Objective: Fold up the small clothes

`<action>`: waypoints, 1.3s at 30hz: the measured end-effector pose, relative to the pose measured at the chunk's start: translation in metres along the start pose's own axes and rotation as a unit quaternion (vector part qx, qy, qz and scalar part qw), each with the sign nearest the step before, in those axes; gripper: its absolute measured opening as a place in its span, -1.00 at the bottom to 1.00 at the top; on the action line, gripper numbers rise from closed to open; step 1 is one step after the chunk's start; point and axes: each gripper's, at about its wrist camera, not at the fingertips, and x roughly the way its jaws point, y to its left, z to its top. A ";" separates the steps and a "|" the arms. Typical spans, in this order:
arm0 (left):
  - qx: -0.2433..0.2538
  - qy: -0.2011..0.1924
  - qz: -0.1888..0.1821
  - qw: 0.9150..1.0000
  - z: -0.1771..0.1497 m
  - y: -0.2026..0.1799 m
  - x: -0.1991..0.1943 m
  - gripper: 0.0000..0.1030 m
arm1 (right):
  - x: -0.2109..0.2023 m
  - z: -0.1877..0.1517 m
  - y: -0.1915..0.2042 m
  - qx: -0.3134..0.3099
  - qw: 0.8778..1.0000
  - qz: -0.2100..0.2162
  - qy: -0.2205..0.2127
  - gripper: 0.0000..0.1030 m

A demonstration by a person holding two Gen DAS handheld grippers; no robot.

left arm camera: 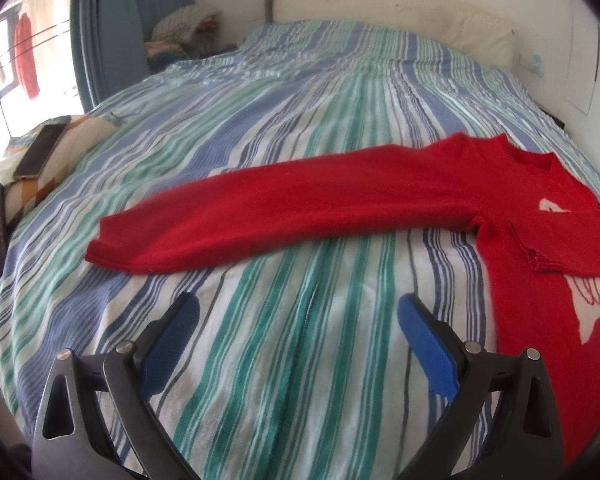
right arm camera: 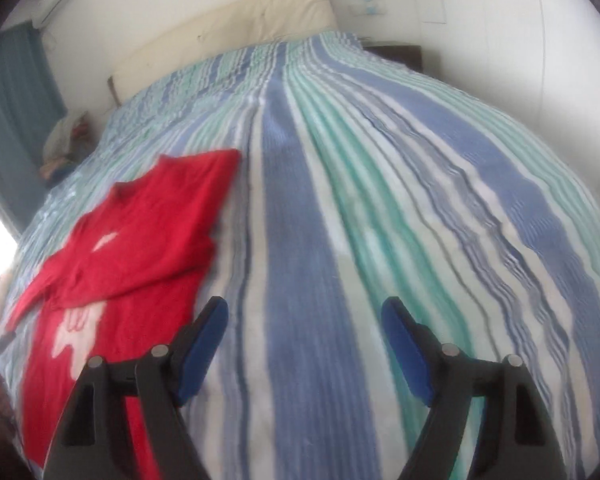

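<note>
A red sweater (left arm camera: 520, 216) is lying flat on the striped bed (left arm camera: 300, 120), one sleeve stretching out, the other folded across its chest, while the left gripper (left arm camera: 298, 320) and right gripper (right arm camera: 305, 320) are hovering beside it, jaws released and holding nothing.

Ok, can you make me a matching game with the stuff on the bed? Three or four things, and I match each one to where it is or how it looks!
Things:
1. sweater
2. long sleeve
3. phone
4. left gripper

Places or states:
A. lying on a patterned cushion at the bed's edge
B. open, holding nothing
C. stretched out flat across the stripes
D. red, with a white picture on the front

Pairs: 1-D, 2-C, 3-A, 4-B
</note>
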 end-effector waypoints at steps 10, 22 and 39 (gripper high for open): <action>0.017 0.025 0.016 0.999 -0.008 -0.009 0.019 0.94 | -0.008 -0.040 -0.032 0.019 0.998 -0.053 -0.021 0.70; 0.022 0.037 0.027 0.999 -0.011 -0.012 0.023 0.96 | 0.009 -0.047 -0.019 -0.010 0.997 -0.072 -0.002 0.93; 0.022 0.043 0.031 0.998 -0.011 -0.011 0.025 0.97 | 0.011 -0.047 -0.016 -0.013 0.997 -0.073 -0.001 0.96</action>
